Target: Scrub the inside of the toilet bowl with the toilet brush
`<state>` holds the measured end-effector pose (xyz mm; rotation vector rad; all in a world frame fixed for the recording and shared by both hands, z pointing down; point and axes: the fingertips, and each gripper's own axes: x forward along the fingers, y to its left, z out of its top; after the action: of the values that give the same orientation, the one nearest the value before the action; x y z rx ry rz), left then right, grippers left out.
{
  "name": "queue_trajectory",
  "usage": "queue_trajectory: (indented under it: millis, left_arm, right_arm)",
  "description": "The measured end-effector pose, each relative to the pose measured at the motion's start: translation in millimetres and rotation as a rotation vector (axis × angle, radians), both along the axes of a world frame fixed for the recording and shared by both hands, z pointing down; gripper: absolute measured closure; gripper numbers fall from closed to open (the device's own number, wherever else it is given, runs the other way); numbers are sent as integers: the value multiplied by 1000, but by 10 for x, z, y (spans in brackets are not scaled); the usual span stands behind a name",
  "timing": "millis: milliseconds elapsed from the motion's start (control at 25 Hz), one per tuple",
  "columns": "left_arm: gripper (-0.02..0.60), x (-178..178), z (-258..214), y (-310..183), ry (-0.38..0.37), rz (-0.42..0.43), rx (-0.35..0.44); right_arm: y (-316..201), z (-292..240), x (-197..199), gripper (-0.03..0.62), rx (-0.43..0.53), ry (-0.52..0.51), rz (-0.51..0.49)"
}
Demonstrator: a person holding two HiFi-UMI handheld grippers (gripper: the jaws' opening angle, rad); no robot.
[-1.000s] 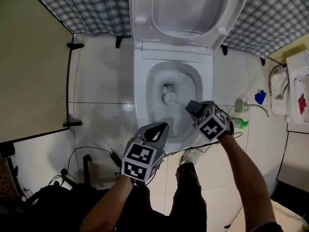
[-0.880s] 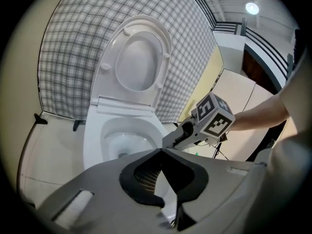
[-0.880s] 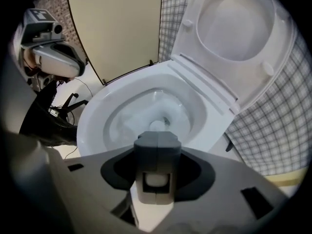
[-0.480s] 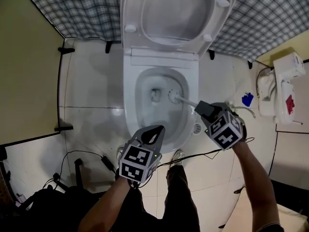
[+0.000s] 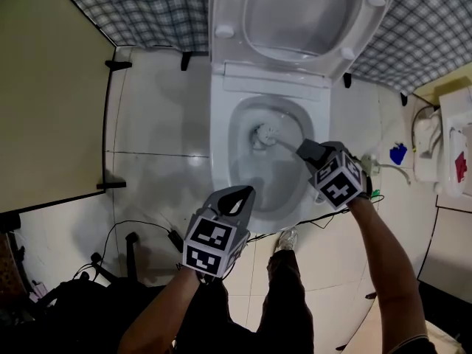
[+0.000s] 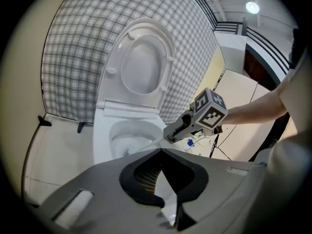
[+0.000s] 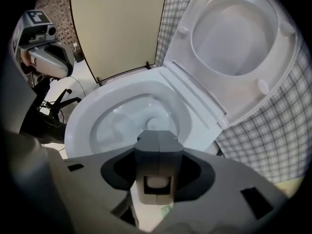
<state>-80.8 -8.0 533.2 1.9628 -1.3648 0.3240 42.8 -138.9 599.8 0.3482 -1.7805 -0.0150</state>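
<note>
Head view: scrubbing is under way. The right claw (image 5: 310,150) clamps the toilet brush (image 5: 263,133) by its handle, bristles low inside the toilet bowl (image 5: 220,153). The left claw (image 5: 240,195) hangs closed, empty. Next, likely, the bristles should sweep round the walls.

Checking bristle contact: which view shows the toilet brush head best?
Head view: toilet brush head sits unobstructed in the toilet bowl. Left gripper view shows mostly its handle; in the right gripper view the jaws hide everything but the gripped handle end.
</note>
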Motion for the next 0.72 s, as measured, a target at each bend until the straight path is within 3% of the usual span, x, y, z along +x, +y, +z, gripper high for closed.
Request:
queue_trajectory:
  millis: [240, 560, 720]
  left_arm:
    - [572, -134, 54, -51, 2, -22, -2]
    - [571, -122, 134, -56, 23, -22, -21]
    - [572, -126, 138, -118, 24, -23, -20]
  right_arm:
    - [32, 315, -187, 399, 3, -1, -43]
    - [56, -126, -478, 399, 37, -100, -109]
    - [39, -25, -583, 399, 28, -99, -116]
